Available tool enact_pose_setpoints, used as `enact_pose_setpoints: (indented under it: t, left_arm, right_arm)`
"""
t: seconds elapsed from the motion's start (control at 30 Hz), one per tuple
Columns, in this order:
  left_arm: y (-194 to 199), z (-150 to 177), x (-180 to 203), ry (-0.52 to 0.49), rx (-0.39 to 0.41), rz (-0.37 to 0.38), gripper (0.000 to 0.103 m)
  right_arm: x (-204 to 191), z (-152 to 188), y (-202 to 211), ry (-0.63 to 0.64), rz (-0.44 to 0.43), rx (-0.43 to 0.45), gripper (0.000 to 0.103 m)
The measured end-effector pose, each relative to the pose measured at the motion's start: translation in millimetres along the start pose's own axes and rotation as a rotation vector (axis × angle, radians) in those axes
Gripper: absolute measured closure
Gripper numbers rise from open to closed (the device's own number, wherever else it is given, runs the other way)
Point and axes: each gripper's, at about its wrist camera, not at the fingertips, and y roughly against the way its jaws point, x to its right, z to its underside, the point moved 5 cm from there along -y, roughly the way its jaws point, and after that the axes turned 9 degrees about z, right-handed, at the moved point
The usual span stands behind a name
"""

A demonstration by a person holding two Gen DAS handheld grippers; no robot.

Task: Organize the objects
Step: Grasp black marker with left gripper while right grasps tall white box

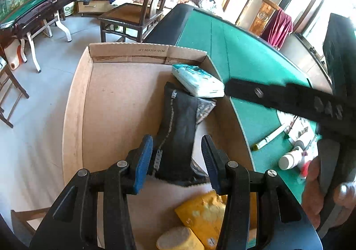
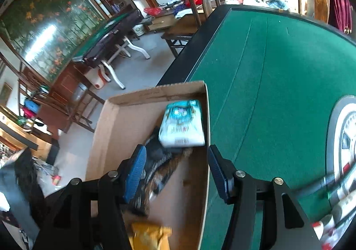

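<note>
A cardboard box [image 1: 111, 103] sits at the left edge of the green table [image 1: 244, 56]. In it lie a teal-and-white tissue pack [image 1: 198, 80], a black pouch [image 1: 178, 129] and a yellow packet [image 1: 204, 216]. My left gripper [image 1: 176, 161] is open, its blue pads either side of the pouch's near end, not touching it. My right gripper [image 2: 176, 172] is open and empty above the box's right wall [image 2: 205, 161]; the tissue pack [image 2: 181, 125], pouch [image 2: 160, 161] and yellow packet [image 2: 149, 236] lie below it. The right tool also crosses the left wrist view [image 1: 289, 98].
On the table to the right lie a pen-like tube [image 1: 269, 137], a white bottle [image 1: 291, 158] and small items. A white round panel [image 2: 344, 149] is set in the table. Wooden chairs [image 1: 138, 14] and another green table [image 1: 37, 9] stand behind.
</note>
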Motion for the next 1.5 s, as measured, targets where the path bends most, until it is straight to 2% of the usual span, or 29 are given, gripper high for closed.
enact_pose_setpoints:
  t: [0.2,0.4,0.5,0.57,0.73,0.93,1.13,1.23,1.27,1.3,1.33,1.4,1.5]
  left_arm:
    - [14.4,8.3,25.9,-0.030,0.027,0.028,0.057]
    - [4.8,18.5,68.2,-0.116,0.002,0.049,0.057]
    - [-9.3,21.5,93.8,-0.187,-0.032,0.051,0.057]
    - [-21.6,21.1,113.8,-0.251,-0.053,0.058,0.057]
    - [-68.8,15.1,159.9,-0.415,-0.137,0.042,0.057]
    - [-115.2,17.9,189.2,-0.525,-0.216,-0.003,0.057]
    - [-151.9,13.3,194.2,-0.515,-0.236,-0.068,0.057]
    - [-156.1,13.1,190.0,-0.459,-0.221,-0.051,0.058]
    - [-155.7,14.4,188.7,-0.435,-0.219,-0.046,0.067]
    - [-154.1,16.2,188.9,-0.425,-0.220,-0.044,0.081]
    - [-151.3,20.5,189.5,-0.422,-0.220,-0.055,0.086]
    - [-146.7,28.9,188.9,-0.418,-0.212,-0.077,0.088]
    - [-138.4,37.6,187.3,-0.394,-0.199,-0.063,0.088]
  right_arm:
    - [30.4,35.6,32.2,-0.029,-0.049,0.024,0.044]
    - [73.8,69.2,69.9,-0.052,-0.065,0.069,0.044]
    - [107.3,87.6,94.2,-0.083,-0.066,0.113,0.042]
    - [130.1,99.5,108.7,-0.090,-0.036,0.150,0.040]
    - [185.3,119.3,139.4,-0.159,-0.007,0.230,0.039]
    - [249.9,135.9,159.0,-0.259,-0.020,0.282,0.038]
    - [267.4,137.7,161.0,-0.303,-0.037,0.281,0.038]
    - [265.2,136.6,161.9,-0.300,-0.039,0.281,0.038]
    - [265.9,136.4,161.9,-0.302,-0.033,0.280,0.038]
    - [267.0,138.6,161.5,-0.302,-0.028,0.277,0.038]
    - [266.7,139.9,159.4,-0.300,-0.017,0.266,0.038]
    - [266.8,143.5,152.2,-0.274,0.030,0.216,0.038]
    - [265.5,150.8,143.6,-0.215,0.104,0.160,0.038]
